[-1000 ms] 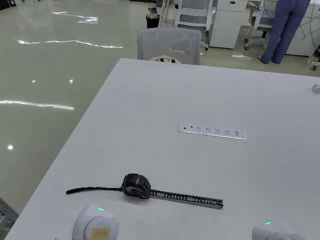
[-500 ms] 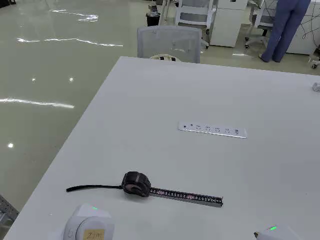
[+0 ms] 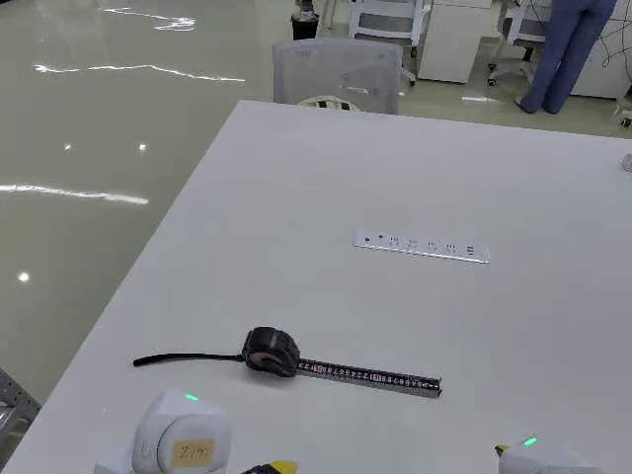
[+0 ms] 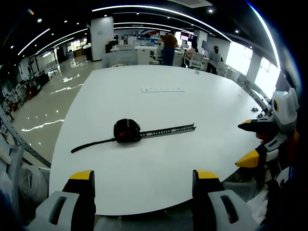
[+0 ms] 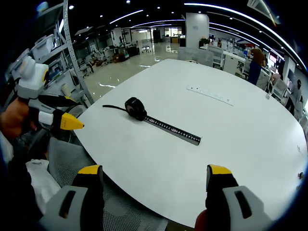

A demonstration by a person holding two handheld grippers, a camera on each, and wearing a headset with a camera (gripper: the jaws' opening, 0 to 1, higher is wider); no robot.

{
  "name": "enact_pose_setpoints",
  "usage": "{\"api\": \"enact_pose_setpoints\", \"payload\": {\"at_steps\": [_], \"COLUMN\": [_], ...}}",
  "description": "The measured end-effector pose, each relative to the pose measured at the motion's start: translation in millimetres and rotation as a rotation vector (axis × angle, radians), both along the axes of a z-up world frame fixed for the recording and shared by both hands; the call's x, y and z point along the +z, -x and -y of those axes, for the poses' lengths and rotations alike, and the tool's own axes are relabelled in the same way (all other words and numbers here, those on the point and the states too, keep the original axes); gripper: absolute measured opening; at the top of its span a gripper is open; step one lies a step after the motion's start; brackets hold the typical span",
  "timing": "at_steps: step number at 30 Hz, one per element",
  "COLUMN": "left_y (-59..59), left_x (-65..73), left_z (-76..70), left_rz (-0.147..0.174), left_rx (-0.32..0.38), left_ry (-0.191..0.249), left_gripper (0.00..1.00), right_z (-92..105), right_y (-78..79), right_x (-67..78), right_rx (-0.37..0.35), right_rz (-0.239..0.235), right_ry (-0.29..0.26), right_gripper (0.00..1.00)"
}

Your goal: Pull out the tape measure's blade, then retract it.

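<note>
- A white table (image 3: 296, 197) with a rounded edge carries everything; its top is plain and matte.
- A black tape measure (image 3: 271, 352) lies on the table near the front edge, on its side.
- Its blade (image 3: 370, 376) is drawn out and lies flat on the table, running right from the case.
- A black strap (image 3: 188, 358) trails left from the case along the surface.
- A white power strip (image 3: 422, 247) lies flat farther back, well apart from the tape measure.
</note>
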State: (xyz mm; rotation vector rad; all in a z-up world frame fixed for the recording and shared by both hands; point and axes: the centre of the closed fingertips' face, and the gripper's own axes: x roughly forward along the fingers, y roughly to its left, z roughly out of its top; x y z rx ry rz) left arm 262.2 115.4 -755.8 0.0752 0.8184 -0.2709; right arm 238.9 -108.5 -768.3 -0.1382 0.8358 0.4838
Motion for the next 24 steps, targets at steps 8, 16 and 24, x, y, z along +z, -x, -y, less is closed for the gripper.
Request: {"api": "enact_pose_setpoints", "payload": {"at_steps": [8,16,24], "left_y": [-4.6,-10.4,-22.1], "left_x": [-6.4,-18.8,-23.3], "left_z": [1.4,10.7,11.6], "left_rz": [0.012,-0.006,0.009], "left_rx": [0.016,-0.002,0.015], "left_ry": [-0.005,0.008,0.011], "left_gripper": [0.79,0.8,0.79], "right_z": [10.9,17.0,19.7], "right_y": [-6.5,-13.5,-25.8], "right_x": [-8.5,-14.5,-21.3], "right_rx": [0.021,0.075,0.133], "right_rz": [0.004,0.013,0.027], "right_ry": [0.014,0.042,0.063], "right_gripper": [0.9,0.88,0.86]}}
